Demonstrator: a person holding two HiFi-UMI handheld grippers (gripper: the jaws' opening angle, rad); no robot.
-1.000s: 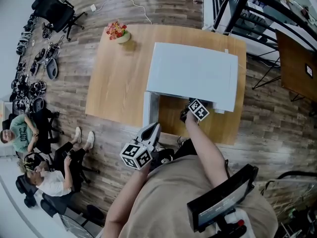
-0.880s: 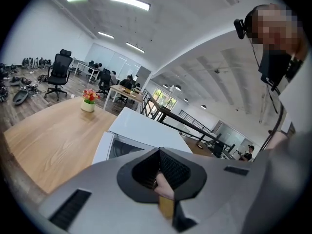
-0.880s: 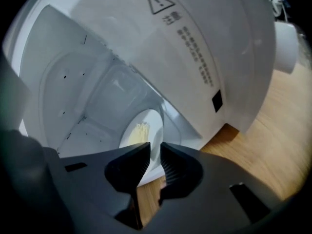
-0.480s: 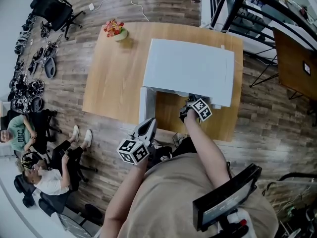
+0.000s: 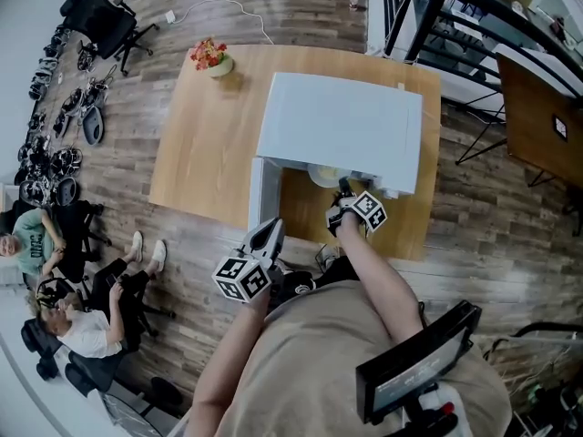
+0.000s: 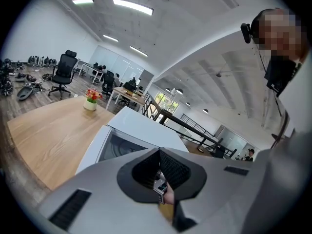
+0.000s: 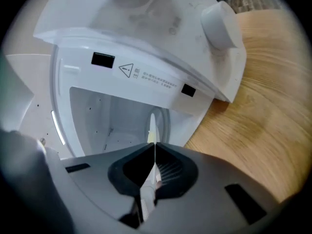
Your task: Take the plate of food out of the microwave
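Observation:
A white microwave [image 5: 337,121] stands on the wooden table [image 5: 205,144] with its door [image 5: 258,198] swung open at the left. A pale plate [image 5: 323,175] with yellowish food pokes out of the cavity's mouth. My right gripper [image 5: 344,194] is shut on the plate's near rim. In the right gripper view the plate [image 7: 152,128] shows edge-on, pinched between the jaws of the right gripper [image 7: 154,152], with the cavity behind it. My left gripper [image 5: 273,230] hangs off the table's front edge, shut and holding nothing, pointing toward the door.
A pot of red flowers [image 5: 212,57] sits at the table's far left corner. The microwave's round knob [image 7: 220,24] is at the right of the cavity. Office chairs and seated people are at the left on the floor; a dark desk and railings are at the right.
The right gripper has drawn back out of the microwave's mouth, and the plate's rim now shows outside the cavity. The left gripper has barely moved.

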